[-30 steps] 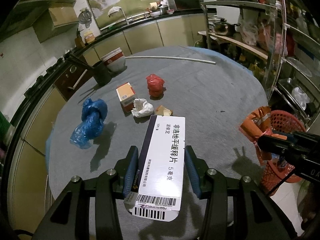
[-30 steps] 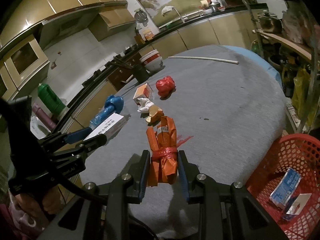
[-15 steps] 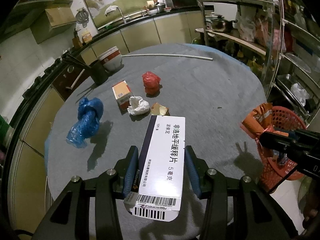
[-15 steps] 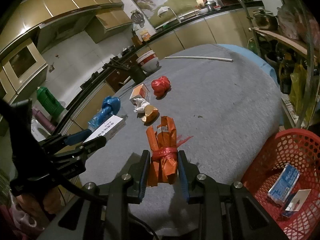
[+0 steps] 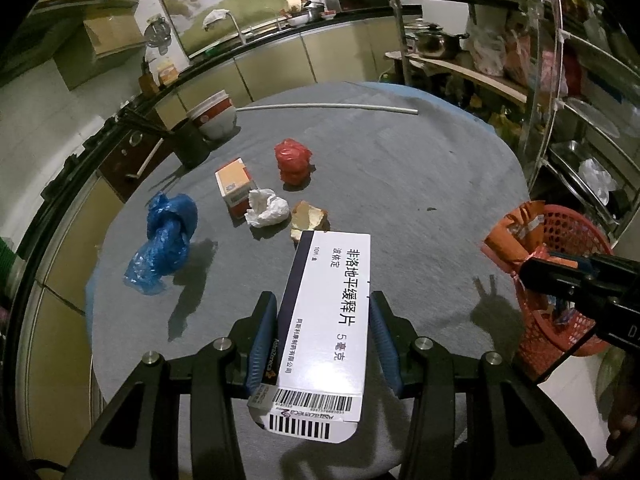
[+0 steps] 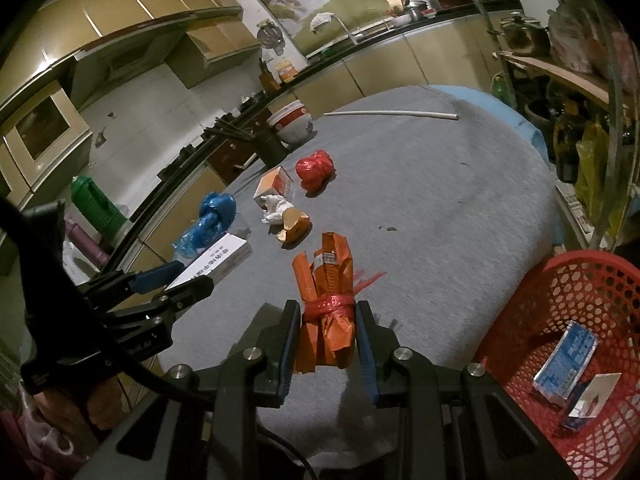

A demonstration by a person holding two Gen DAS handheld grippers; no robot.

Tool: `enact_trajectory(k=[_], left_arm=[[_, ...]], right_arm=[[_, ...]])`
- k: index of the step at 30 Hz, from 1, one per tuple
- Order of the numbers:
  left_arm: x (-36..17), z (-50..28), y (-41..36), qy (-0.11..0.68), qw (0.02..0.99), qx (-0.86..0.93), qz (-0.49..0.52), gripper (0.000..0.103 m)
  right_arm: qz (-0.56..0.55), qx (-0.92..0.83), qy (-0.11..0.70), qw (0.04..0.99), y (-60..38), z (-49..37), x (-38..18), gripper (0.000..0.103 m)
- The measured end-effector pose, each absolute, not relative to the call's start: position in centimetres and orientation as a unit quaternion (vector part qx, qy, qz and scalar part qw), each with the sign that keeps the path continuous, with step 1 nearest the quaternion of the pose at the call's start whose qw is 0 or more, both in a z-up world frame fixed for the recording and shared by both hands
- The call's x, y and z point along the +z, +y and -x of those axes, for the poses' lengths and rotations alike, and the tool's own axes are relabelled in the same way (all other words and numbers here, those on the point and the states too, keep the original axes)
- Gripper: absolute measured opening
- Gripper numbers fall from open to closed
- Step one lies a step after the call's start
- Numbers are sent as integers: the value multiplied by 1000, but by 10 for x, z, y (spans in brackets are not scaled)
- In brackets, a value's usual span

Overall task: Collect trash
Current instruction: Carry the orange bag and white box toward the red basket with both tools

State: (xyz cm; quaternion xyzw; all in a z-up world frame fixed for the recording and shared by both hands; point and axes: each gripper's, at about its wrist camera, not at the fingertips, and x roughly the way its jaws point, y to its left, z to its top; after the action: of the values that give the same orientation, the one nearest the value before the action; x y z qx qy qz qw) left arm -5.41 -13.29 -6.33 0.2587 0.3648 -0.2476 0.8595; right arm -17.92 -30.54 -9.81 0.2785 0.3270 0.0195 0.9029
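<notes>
Two catches in hand: the left gripper (image 5: 322, 334) clamps a white box (image 5: 328, 320), the right gripper (image 6: 328, 340) squeezes an orange bundle (image 6: 326, 312) above the table (image 6: 440, 208). Swing each squarely above the red basket (image 6: 528, 296) before letting go.

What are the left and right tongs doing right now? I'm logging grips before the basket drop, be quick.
Left tongs: closed on the white medicine box.
Right tongs: closed on the orange wrapper bundle.
</notes>
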Motion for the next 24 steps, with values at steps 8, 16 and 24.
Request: enact_trajectory(k=[8,16,24], left_arm=[[-64,59,-140,364,856,-254,-266,49],[-66,65,-148,362,852,-262,-274,49],[-66,70,-156,361,849,-267,-280,49]], right_arm=[[-289,8,326,900,-314,189,-101,30],[-300,-9,322,898,-328,206,-104,30],[-316,-34,317,894,-346,226,-111,30]])
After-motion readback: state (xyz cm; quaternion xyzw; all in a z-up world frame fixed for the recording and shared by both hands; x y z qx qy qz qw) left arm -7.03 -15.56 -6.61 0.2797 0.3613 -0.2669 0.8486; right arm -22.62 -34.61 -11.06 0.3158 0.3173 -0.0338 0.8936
